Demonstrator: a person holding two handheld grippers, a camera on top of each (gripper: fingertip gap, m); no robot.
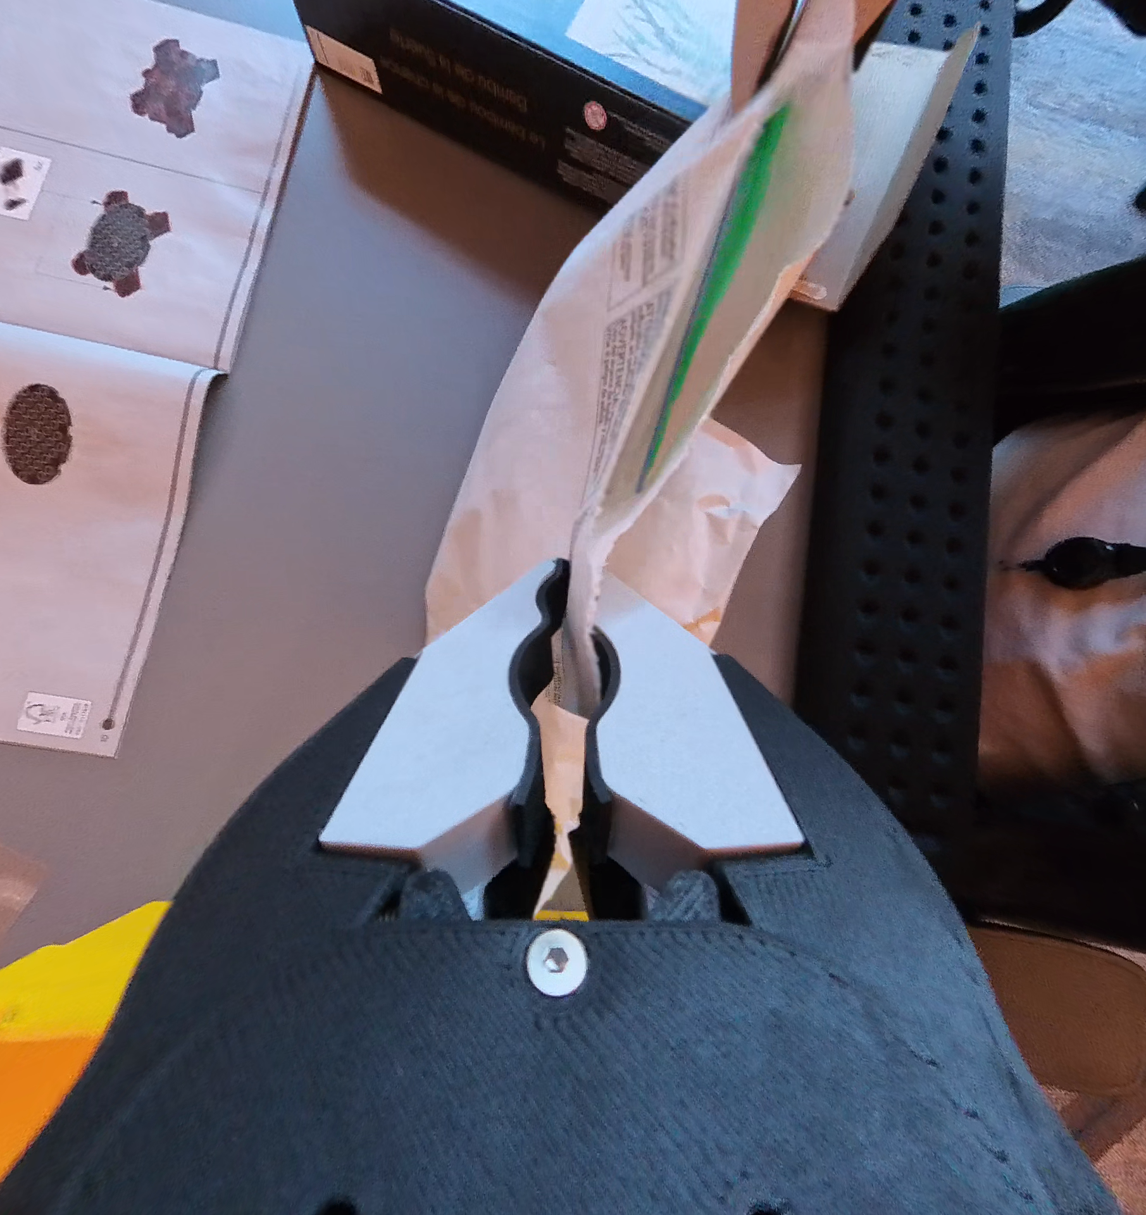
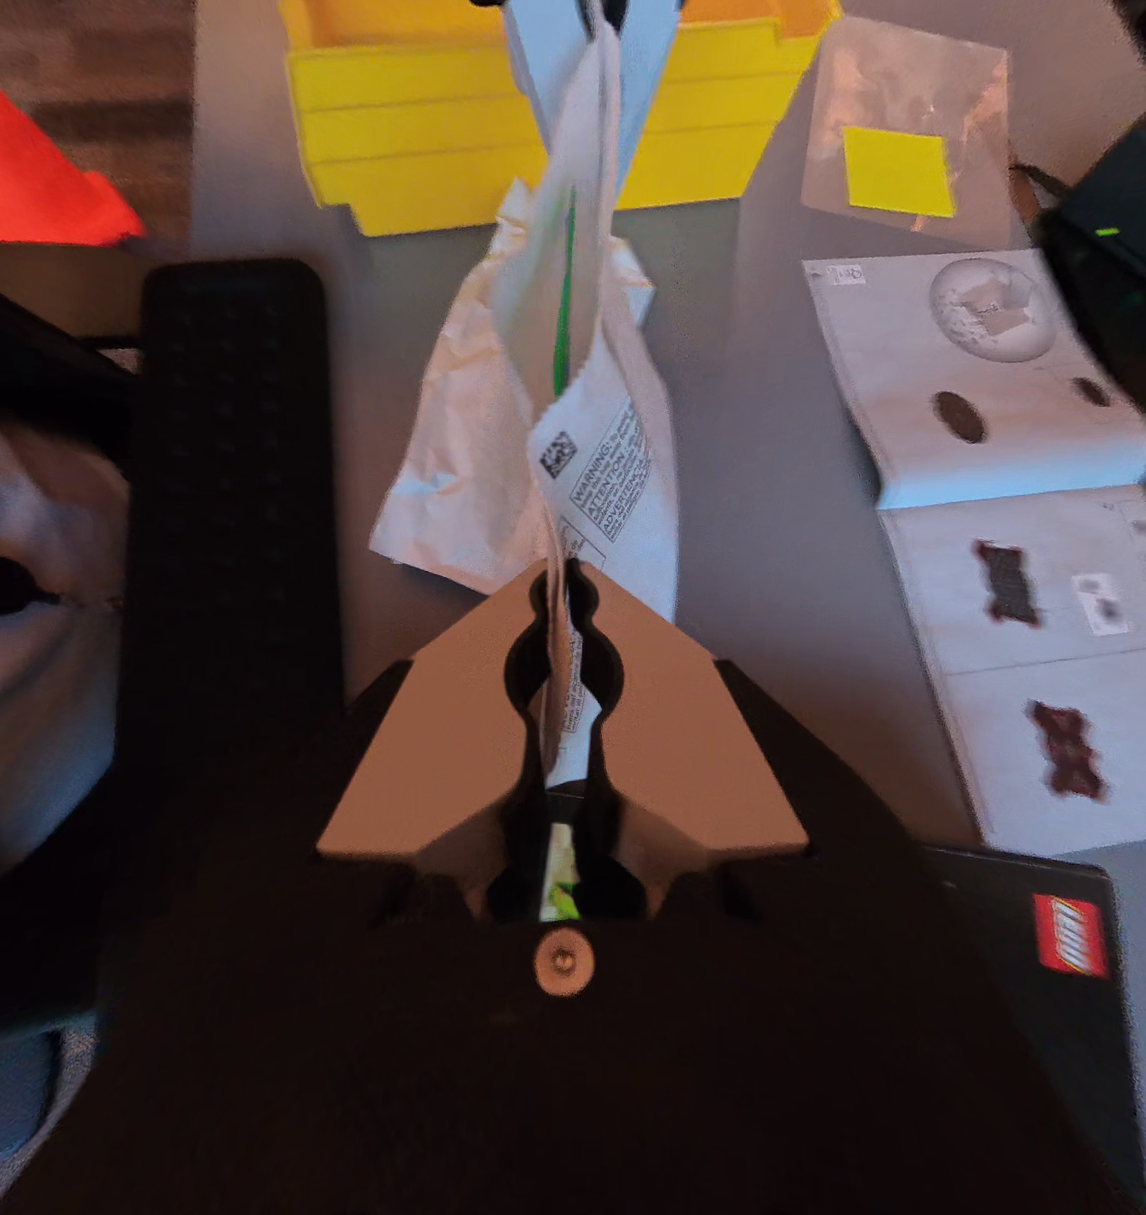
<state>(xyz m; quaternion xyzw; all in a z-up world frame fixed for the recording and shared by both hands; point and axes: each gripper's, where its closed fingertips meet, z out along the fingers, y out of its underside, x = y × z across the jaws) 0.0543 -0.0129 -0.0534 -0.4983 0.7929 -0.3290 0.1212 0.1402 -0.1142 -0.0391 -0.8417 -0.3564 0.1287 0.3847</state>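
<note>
left gripper (image 1: 567,592): fingers clamped on paper bag (image 1: 662,368) edge | right gripper (image 2: 567,578): clamped on opposite edge | risk: uneven tear, contents may spill onto table (image 1: 373,329)

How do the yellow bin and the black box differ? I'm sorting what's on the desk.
The yellow bin is open-topped, bright plastic with stepped walls; the black box is a closed, printed carton. In the right wrist view the bin lies beyond the paper bag, the box beside that gripper. Both rest on the grey desk.
</note>
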